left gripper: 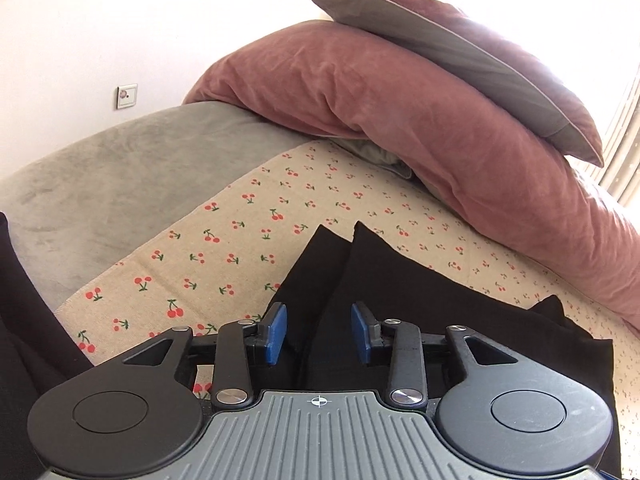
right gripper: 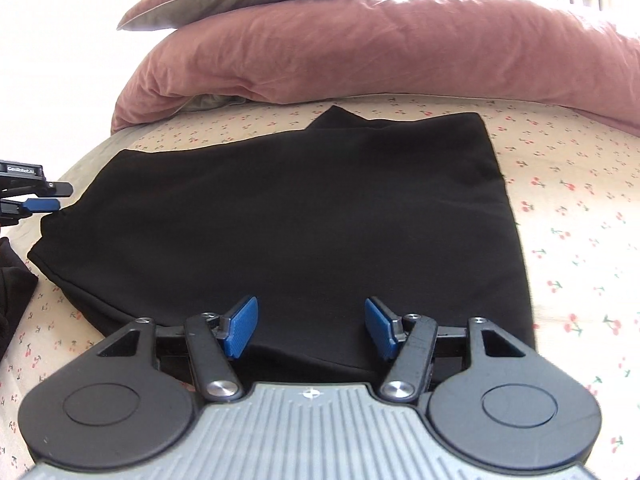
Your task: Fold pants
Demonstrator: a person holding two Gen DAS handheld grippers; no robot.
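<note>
Left wrist view: my left gripper (left gripper: pixel 319 334) sits at the bottom centre, jaws spread wide with nothing between them. The black pants (left gripper: pixel 400 304) lie just beyond my blue pads (left gripper: pixel 276 334), reaching from the lower middle toward the lower right over the cherry sheet (left gripper: pixel 224 240). Two pointed corners stick up at frame centre. A pink duvet (left gripper: pixel 400 112) fills the upper right with a pillow (left gripper: pixel 440 32) on top; a wall socket (left gripper: pixel 127 96) shows at the left.

Right wrist view: my right gripper (right gripper: pixel 311 330) is bottom centre, jaws also wide apart and holding nothing, the near hem of the pants (right gripper: pixel 280 220) lying between them. Here the pants fill mid-frame as a broad, already doubled panel.

I judge the next fold calls for both jaws to pinch the near edge through all layers, lift together and keep the hem level so nothing skews.

Only this view shows the whole panel and my left gripper (right gripper: pixel 38 200) at the far left beside the pants' corner; only the left view shows the grey blanket (left gripper: pixel 120 176).
</note>
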